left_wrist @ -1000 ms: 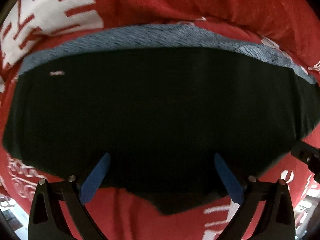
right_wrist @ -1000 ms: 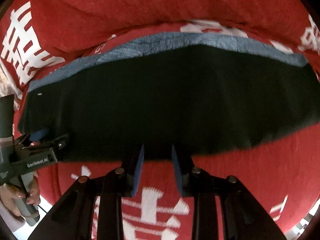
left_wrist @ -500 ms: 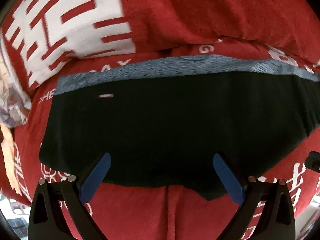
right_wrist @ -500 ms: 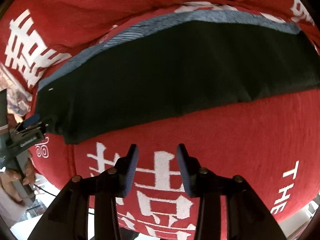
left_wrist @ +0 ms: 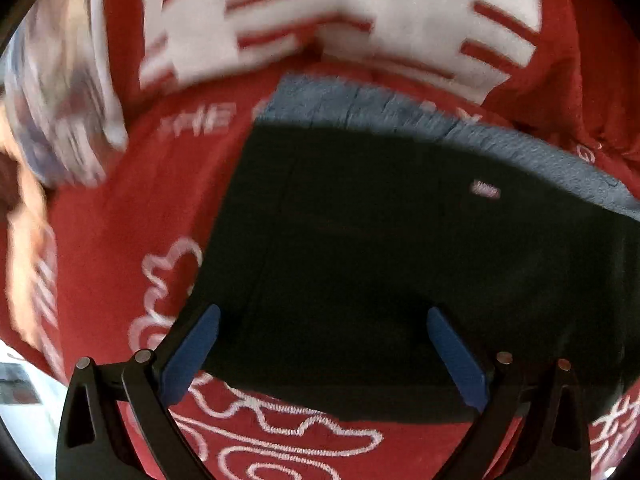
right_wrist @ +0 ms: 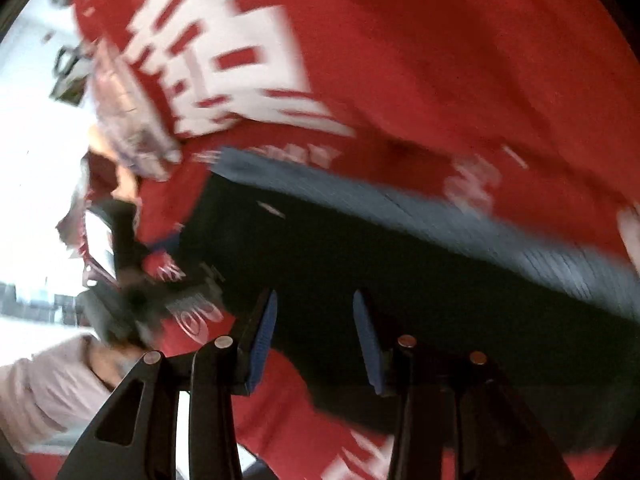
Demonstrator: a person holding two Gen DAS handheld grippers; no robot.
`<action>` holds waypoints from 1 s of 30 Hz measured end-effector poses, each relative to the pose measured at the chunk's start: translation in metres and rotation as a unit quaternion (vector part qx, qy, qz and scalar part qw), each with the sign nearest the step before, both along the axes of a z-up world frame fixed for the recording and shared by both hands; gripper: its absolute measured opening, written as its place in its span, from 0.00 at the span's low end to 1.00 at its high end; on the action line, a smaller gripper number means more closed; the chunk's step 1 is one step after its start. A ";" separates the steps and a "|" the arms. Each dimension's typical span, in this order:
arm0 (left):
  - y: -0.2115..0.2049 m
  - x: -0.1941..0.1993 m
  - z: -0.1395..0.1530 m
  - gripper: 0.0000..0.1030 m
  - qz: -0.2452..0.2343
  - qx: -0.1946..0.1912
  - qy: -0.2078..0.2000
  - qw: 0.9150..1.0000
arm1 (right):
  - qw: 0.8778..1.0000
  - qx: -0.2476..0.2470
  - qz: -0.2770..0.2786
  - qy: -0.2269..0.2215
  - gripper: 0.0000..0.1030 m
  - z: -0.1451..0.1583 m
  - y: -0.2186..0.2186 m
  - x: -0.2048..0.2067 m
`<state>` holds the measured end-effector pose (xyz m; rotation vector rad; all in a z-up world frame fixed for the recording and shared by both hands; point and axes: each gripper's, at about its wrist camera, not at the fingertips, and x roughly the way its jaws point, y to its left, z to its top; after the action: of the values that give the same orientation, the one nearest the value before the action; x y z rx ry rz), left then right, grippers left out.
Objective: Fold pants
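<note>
Black pants (left_wrist: 400, 240) lie flat on the red blanket, their grey waistband (left_wrist: 440, 132) along the far side and a small white label (left_wrist: 486, 190) near it. My left gripper (left_wrist: 324, 352) hovers over the near left corner of the pants, open wide, nothing between its blue pads (left_wrist: 192, 348). In the right wrist view, the pants (right_wrist: 420, 280) run slanting to the right, grey waistband (right_wrist: 460, 220) on top. My right gripper (right_wrist: 316, 340) stands part open above their near edge, gripping nothing. The left gripper (right_wrist: 132, 300) shows blurred at the pants' left end.
A red blanket (left_wrist: 140, 220) with white characters and line drawings covers the bed. A patterned pale cloth (left_wrist: 60, 100) lies at the left. A person's pale sleeve (right_wrist: 40, 384) and the bright floor (right_wrist: 32, 160) show beyond the bed's left edge.
Both views have swung toward the left end of the pants and are blurred. The right gripper's jaws stand a little wider than a second ago. The left jaws stay wide.
</note>
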<state>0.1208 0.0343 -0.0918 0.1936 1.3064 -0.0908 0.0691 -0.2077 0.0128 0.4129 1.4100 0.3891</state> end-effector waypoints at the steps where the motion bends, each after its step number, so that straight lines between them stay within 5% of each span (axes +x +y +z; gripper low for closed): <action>1: 0.004 -0.001 0.000 1.00 0.002 -0.011 -0.007 1.000 | 1.000 0.005 0.012 -0.002 0.42 -0.004 0.013 0.015; 8: 0.010 -0.007 -0.002 1.00 0.010 -0.037 -0.029 0.999 | 0.995 -0.011 0.098 0.005 0.43 -0.047 0.117 0.109; 17: 0.014 -0.021 -0.002 1.00 0.012 -0.051 -0.069 0.996 | 0.982 -0.084 0.167 0.021 0.43 -0.094 0.173 0.152; 19: 0.016 -0.019 0.000 1.00 0.015 -0.053 -0.065 0.996 | 0.982 -0.075 0.167 0.052 0.38 -0.106 0.176 0.154; 20: 0.017 -0.018 0.001 1.00 0.019 -0.053 -0.060 0.997 | 0.983 -0.056 0.161 0.061 0.11 -0.106 0.175 0.154; 21: 0.017 -0.017 0.003 1.00 0.028 -0.051 -0.056 0.997 | 0.985 -0.051 0.155 0.058 0.08 -0.101 0.175 0.154; 25: 0.022 -0.017 0.008 1.00 0.063 -0.064 -0.053 0.995 | 0.986 -0.041 0.156 0.030 0.06 -0.087 0.182 0.160; 30: 0.011 -0.019 0.002 1.00 0.038 -0.031 -0.052 0.997 | 0.990 -0.081 0.109 0.033 0.14 -0.111 0.185 0.159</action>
<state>0.1014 0.0452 -0.0896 0.0950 1.2041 -0.0553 0.2285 -0.0227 -0.0983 0.1402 1.5437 0.4385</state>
